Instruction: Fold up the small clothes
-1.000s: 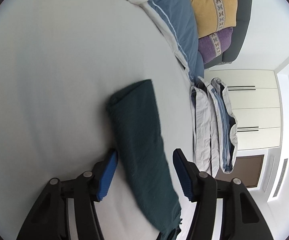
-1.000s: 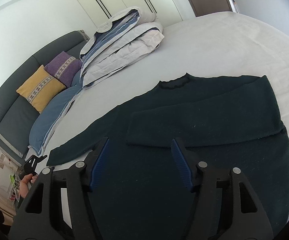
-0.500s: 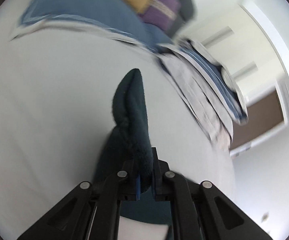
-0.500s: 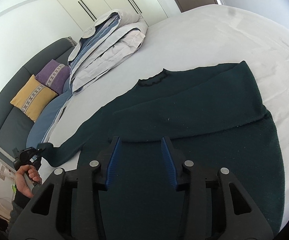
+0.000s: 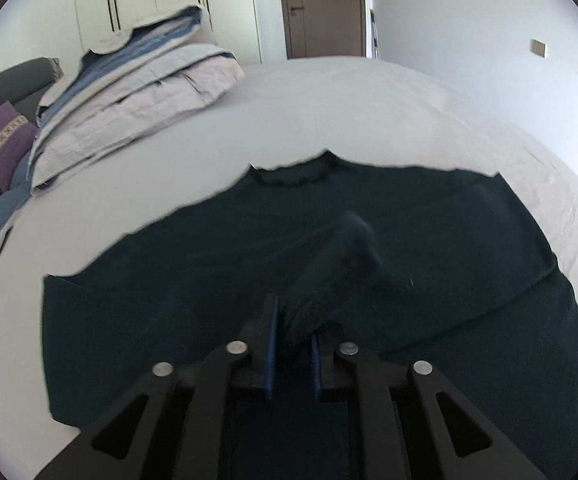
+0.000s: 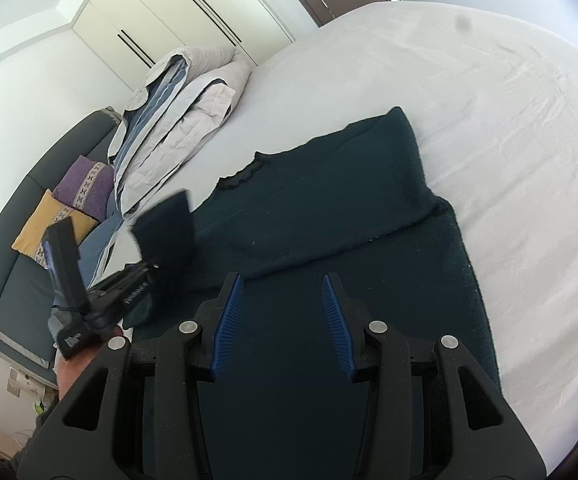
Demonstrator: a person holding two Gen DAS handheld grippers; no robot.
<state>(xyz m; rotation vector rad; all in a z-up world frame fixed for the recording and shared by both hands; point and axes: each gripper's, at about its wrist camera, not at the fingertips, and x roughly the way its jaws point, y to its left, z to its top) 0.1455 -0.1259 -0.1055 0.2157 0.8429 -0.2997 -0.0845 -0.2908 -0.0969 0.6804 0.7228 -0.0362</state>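
Gripping a bunched sleeve end (image 5: 329, 264) between its blue pads, the left tool (image 5: 293, 344) is nearly closed, its jaws kept apart only by the thick knit, in the left wrist view; the dark green sweater (image 5: 469, 232) lies spread on the bed (image 5: 329, 112) directly ahead of and beneath the tool, its neckline (image 5: 289, 174) beyond the fingertips, and folded bedding (image 5: 137, 92) is stacked farther off to the tool's left. From the right wrist view, the right tool (image 6: 283, 326) hangs with jaws wide apart and nothing between them, just above the sweater's lower body, while the sweater's other sleeve (image 6: 329, 220) already lies folded across the chest ahead of it. To this tool's left, the left tool (image 6: 129, 280) carries the sleeve end (image 6: 165, 232) raised off the bed. The step in hand appears to be folding this second sleeve inward over the body. Doing it well probably means carrying the cuff across level with the first sleeve, lowering it flat before letting go, and keeping the pull gentle so the shoulder does not drag out of line. The empty right tool could press the body to keep it from shifting. A loose knit may bunch where it is released, so smoothing afterward seems wise.
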